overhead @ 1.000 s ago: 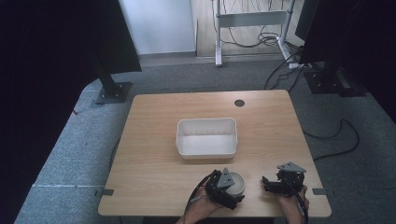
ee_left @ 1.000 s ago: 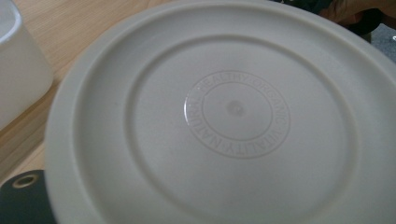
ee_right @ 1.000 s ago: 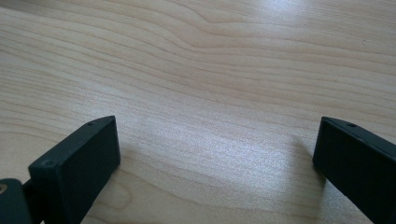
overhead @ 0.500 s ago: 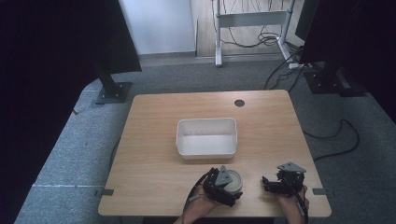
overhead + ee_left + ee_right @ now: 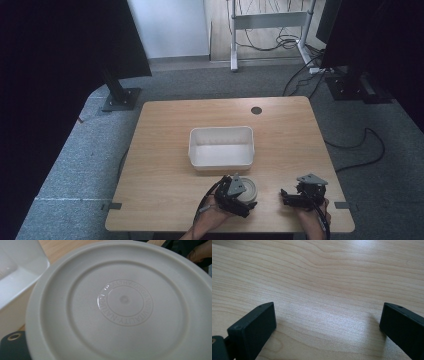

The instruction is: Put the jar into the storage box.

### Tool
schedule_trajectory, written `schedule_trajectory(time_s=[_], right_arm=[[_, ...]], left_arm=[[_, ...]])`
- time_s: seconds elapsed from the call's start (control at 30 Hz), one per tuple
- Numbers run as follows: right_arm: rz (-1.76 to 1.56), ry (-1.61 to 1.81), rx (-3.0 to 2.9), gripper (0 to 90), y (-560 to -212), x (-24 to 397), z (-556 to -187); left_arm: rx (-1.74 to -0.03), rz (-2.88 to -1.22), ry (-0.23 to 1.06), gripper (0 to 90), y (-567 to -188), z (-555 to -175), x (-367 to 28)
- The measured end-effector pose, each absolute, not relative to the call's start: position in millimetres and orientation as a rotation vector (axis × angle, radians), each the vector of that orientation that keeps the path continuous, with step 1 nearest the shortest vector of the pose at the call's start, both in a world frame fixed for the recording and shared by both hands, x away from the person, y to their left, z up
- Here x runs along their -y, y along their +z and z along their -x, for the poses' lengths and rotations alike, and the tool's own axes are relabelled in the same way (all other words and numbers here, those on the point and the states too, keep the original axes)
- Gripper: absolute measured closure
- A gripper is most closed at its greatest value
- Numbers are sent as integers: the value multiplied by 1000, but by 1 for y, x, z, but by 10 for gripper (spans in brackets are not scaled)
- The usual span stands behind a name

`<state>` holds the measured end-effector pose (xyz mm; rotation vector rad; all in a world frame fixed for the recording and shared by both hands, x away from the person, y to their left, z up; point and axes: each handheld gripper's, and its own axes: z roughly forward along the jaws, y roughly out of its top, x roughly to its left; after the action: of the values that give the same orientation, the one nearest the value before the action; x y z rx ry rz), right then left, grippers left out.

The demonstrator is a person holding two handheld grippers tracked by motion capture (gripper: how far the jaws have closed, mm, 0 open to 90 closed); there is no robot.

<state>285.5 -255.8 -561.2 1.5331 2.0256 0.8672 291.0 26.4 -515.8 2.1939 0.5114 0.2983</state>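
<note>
My left tool (image 5: 239,196) sits at the near edge of the tabletop (image 5: 165,150), right at the round grey-white lid (image 5: 246,189), with the hand behind it. In the left gripper view the lid (image 5: 117,305) is so close to the camera that it covers both jaws; only a dark corner of the tool body shows at lower left. So I cannot tell whether the left tool is clamped on the lid or just pressed up against it. The lid's flat face, with its embossed ring of lettering, is turned toward that camera, which suggests to me it is tipped up rather than lying flat, but the high view is too small to settle it.

Going outward from the left tool, the white bin (image 5: 221,147) lies straight ahead, away from me, just beyond the lid; its corner (image 5: 17,277) shows beside the lid's rim in the left gripper view. Lid and bin look near but apart in the high view. That forward line, tool to lid to bin, is what I judge the next move turns on: a short carry straight ahead.

My right tool (image 5: 295,196) is off to the right, well apart from the lid, jaws spread wide over bare wood (image 5: 319,290) with nothing between them. The left hand is plainly the nearer one.
</note>
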Motion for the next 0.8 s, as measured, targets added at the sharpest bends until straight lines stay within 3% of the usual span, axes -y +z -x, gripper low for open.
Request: schedule_trajectory(time_s=[0.8], right_arm=[[-1534,868,-2026,2,-561,256,-286]], left_arm=[[-552,-2175,334,99,-492,-309,-46]])
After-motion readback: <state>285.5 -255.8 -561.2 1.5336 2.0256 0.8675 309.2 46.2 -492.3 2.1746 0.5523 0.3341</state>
